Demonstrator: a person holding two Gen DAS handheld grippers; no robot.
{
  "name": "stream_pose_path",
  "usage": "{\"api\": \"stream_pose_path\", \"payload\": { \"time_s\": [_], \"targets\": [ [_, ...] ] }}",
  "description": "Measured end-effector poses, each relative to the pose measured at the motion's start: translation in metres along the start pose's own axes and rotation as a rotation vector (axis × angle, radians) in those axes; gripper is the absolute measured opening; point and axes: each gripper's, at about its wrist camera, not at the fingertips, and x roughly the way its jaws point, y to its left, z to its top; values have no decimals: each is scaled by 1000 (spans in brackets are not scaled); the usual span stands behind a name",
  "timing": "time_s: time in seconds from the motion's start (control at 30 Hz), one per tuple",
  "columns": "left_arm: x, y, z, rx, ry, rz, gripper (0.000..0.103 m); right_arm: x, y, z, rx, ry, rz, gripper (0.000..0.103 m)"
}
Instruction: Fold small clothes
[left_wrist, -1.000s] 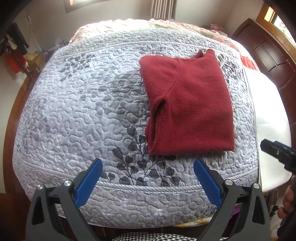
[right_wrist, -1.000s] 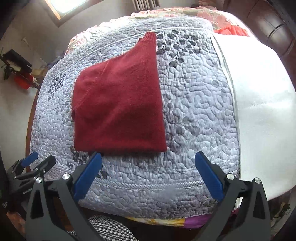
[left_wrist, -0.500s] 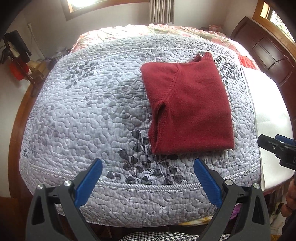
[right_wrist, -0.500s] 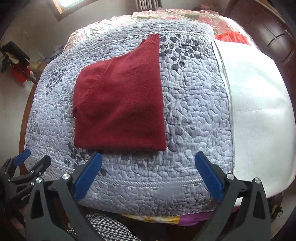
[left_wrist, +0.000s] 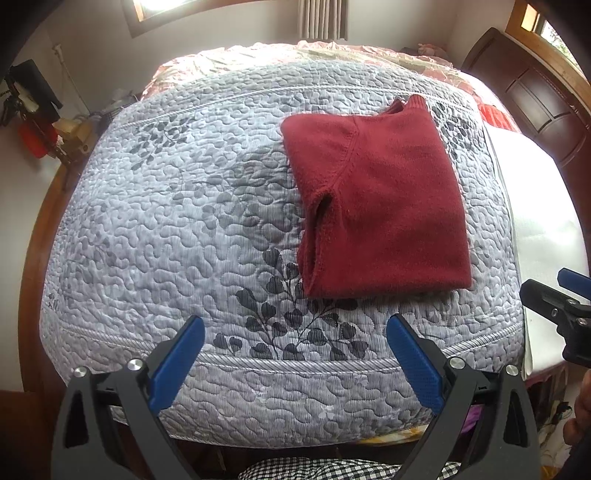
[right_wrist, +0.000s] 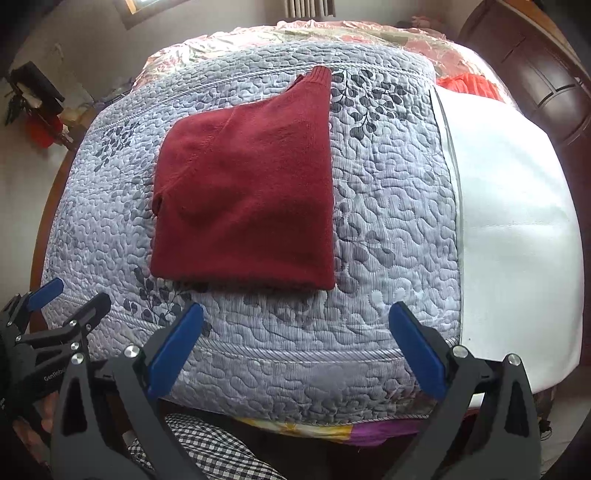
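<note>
A dark red knitted sweater (left_wrist: 380, 206) lies folded into a flat rectangle on the grey quilted bedspread (left_wrist: 177, 229), its ribbed collar at the far end. In the right wrist view the same sweater (right_wrist: 247, 199) sits left of centre. My left gripper (left_wrist: 295, 347) hangs open over the bed's near edge, short of the sweater, with nothing between its blue pads. My right gripper (right_wrist: 295, 339) is also open and empty, near the front edge, just short of the sweater's hem. Each gripper shows at the side of the other's view.
A white sheet (right_wrist: 517, 221) covers the bed's right side, past the grey quilt (right_wrist: 391, 206). A dark wooden headboard (left_wrist: 535, 99) stands at the far right. Clutter with a red object (left_wrist: 33, 140) sits on the floor at the left. Checkered fabric (right_wrist: 207, 454) shows below.
Both grippers have drawn back and risen from the bed, so more of the far room shows. The sweater has not moved. Both stay open.
</note>
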Motion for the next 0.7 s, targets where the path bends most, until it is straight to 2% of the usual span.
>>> {"api": "stream_pose_path", "payload": {
  "time_s": [0.7],
  "targets": [
    [-4, -2, -4, 3, -7, 12, 99, -2, -1, -7, -3, -2, -26, 100]
  ]
}}
